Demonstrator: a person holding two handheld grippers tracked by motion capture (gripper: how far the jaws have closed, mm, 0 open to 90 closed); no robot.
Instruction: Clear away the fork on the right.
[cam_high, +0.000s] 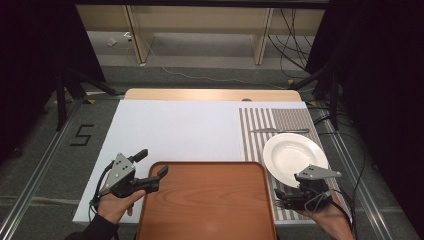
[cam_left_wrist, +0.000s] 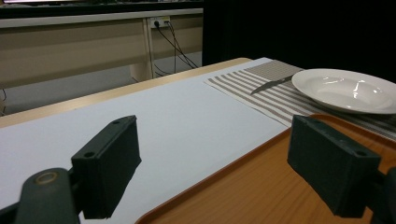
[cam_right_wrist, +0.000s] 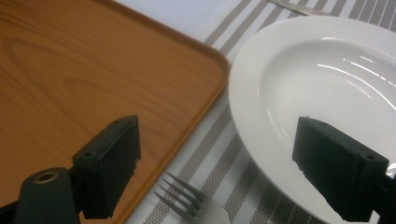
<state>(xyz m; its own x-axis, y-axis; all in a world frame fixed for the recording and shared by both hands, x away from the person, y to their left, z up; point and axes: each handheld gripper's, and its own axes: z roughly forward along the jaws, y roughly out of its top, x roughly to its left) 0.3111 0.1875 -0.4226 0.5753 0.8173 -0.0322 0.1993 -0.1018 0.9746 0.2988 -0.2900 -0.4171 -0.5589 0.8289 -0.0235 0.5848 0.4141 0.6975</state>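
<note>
My right tool (cam_high: 292, 197) hangs low over the near edge of the striped placemat (cam_high: 280, 120), jaws spread wide with nothing pinched, and between them in the right gripper view lies the fork (cam_right_wrist: 194, 201), tines pointing up the mat, flat on the stripes between the tray's corner and the plate's rim. That is the thing I'm working with, and it sits in a narrow lane: the wooden tray (cam_high: 207, 200) just on one side, the white plate (cam_high: 292, 152) just on the other. I judge the jaws are held this wide so neither pad drags on the handle or knocks the plate. The plate is in the middle of the mat, and the knife (cam_high: 277, 130) lies crosswise beyond it, well apart from the fork. It looks like a place setting being laid out or cleared, with the tray parked close in front of me so nothing has to travel far. My left tool (cam_high: 152, 165) waits at the tray's far left corner, jaws also spread and empty, one over the white sheet (cam_high: 175, 130) covering the bench and one over the tray's rim, as the left gripper view shows. I'd say it stays there to be ready to steady the tray while keeping clear of the right side.
</note>
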